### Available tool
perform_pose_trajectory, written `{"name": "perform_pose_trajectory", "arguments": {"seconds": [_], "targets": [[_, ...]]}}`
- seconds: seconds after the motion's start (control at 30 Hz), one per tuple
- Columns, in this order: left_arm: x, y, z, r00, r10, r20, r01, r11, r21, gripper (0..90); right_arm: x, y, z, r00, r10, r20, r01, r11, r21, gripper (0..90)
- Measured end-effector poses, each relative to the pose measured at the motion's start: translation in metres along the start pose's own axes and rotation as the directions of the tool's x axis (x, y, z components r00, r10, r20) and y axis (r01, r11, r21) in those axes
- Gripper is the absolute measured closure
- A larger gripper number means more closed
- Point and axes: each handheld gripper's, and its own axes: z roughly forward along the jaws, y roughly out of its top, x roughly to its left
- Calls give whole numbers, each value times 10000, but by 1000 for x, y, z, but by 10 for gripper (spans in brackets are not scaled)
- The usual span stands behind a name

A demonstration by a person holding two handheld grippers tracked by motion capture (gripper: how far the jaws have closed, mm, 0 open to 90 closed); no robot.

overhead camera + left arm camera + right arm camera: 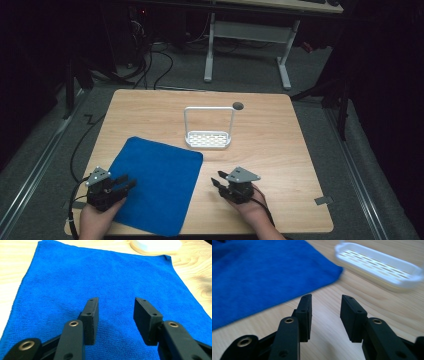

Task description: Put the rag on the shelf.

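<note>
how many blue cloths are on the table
1. The blue cloth lies flat on the near left part of the table, beside the white rack. Nothing appears hidden under it.

The place looked like a lab or recording room set up for test work, not a home. A plain light-wood desk [280,145] stood on grey carpet [320,75] in a pool of light, with the surroundings dark on every side. Black cables [160,65] lay loose across the floor behind it, running toward dark equipment in the far left corner. A second desk with a white metal frame [247,47] stood farther back. Metal rails [37,165] ran along the floor on both sides of the near desk. A small piece of grey tape [323,201] was stuck at its right edge.
</note>
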Motion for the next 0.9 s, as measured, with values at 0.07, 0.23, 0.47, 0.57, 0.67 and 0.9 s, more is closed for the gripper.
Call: {"name": "perform_pose_trajectory", "arguments": {"seconds": [0.07,0.23,0.47,0.57,0.67,0.9], "targets": [[1,0,-2,10000,-42,-25,42,10000,-6,570,13,6,10,9990,-240,-371,242,9997,50,658],[4,0,-9,10000,-26,-46,26,10000,-75,591,43,20,36,9857,-675,-1542,714,9973,197,715],[12,-1,-17,9993,-355,-102,352,9989,-298,615,60,20,61,9810,-1082,-1609,1332,9791,1534,900],[14,-1,-18,9991,-417,-108,413,9985,-352,615,59,21,61,9811,-1051,-1622,1309,9788,1573,900],[13,-1,-18,9989,-459,-54,457,9981,-408,614,56,19,58,9796,-887,-1801,1181,9800,1599,900],[8,0,-17,9999,-118,-20,117,9997,-223,611,52,12,48,9791,-852,-1846,1161,9796,1639,900]]}}
